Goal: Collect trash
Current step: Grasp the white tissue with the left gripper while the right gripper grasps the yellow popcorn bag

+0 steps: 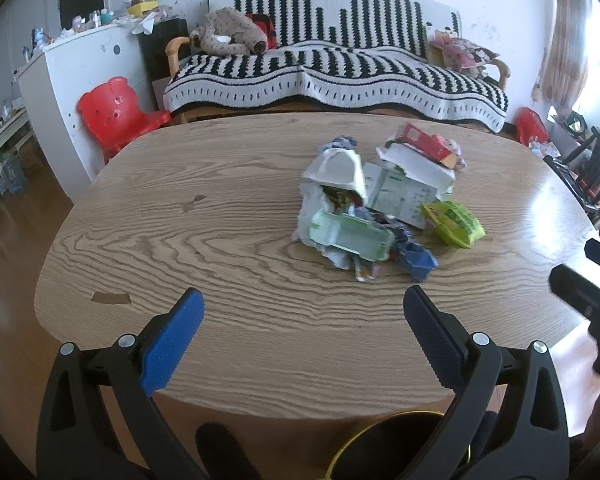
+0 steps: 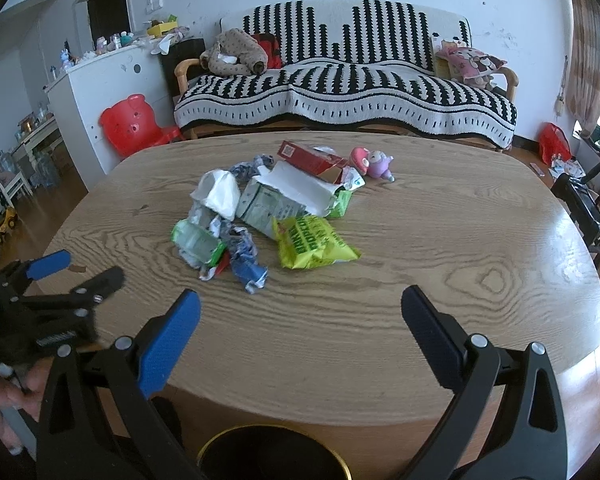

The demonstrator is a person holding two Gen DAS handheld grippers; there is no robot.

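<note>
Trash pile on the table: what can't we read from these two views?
- Bin: cut off by the bottom edge in both views; contents dark.
- Pink toy: mostly hidden behind the red box in the left wrist view.
- Lower layers of the trash pile: covered by the white carton.

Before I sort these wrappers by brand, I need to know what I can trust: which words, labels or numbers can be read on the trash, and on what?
None can be quoted with confidence.
Yellow-green snack bag: large dark block lettering, too warped and blurred to read.
Red carton: a pale label patch, illegible.
White-green carton: fine printed text, too small.
Green-white wrapper: print blurred.
Crumpled blue wrapper: nothing legible.
</note>
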